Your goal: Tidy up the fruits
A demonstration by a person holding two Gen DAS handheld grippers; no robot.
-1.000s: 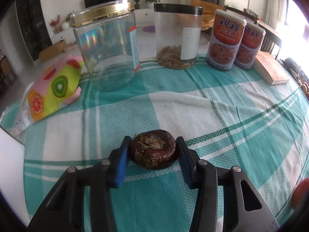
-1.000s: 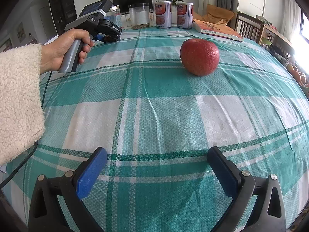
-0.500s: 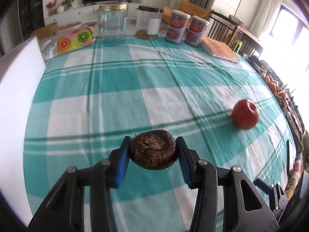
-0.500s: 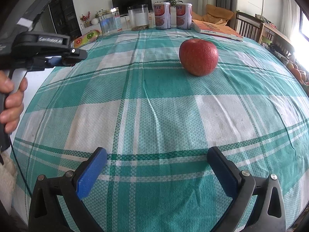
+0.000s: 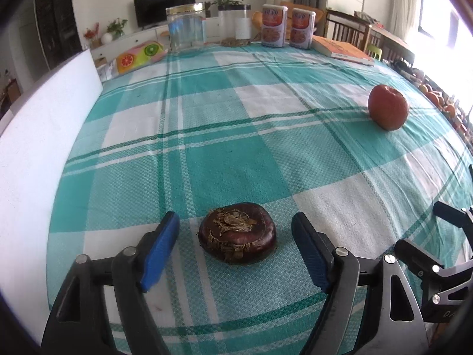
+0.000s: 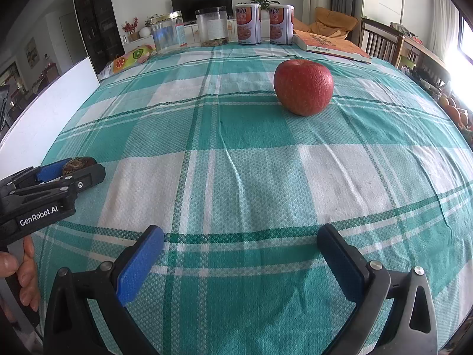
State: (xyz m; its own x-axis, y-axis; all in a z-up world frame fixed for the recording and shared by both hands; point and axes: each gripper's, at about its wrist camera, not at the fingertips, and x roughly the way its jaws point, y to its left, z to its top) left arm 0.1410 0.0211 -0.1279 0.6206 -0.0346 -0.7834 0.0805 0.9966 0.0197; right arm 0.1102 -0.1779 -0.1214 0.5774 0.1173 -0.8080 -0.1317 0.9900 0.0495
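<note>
Left wrist view: the left gripper (image 5: 236,245) stands with its jaws spread, and the water chestnut (image 5: 237,240) sits on the checked tablecloth (image 5: 224,136) between the blue pads (image 5: 161,251), with a gap visible on each side. Half a second earlier the same pads were clamped against this dark, flattened fruit while it was carried from the far end of the table toward the near edge; the grip has since been let go, so the fruit now rests on the cloth, near the camera and close to the white board (image 5: 44,136) at the left. The release appears to mark the end of one placement step. The apple (image 5: 388,107) lies well apart, to the right and farther back.

Right wrist view: the right gripper (image 6: 241,263) is also spread wide and holds nothing, its position unchanged over the last second. The apple (image 6: 303,87) sits ahead of it, slightly right of centre, untouched. The left gripper (image 6: 69,171) appears at the left edge with the water chestnut (image 6: 77,162) showing between its fingers.

Judgement: with one fruit set down, the apple is the likely next item, and the right gripper is the better placed to take it. Jars, tins and a book at the far edge play no evident part
</note>
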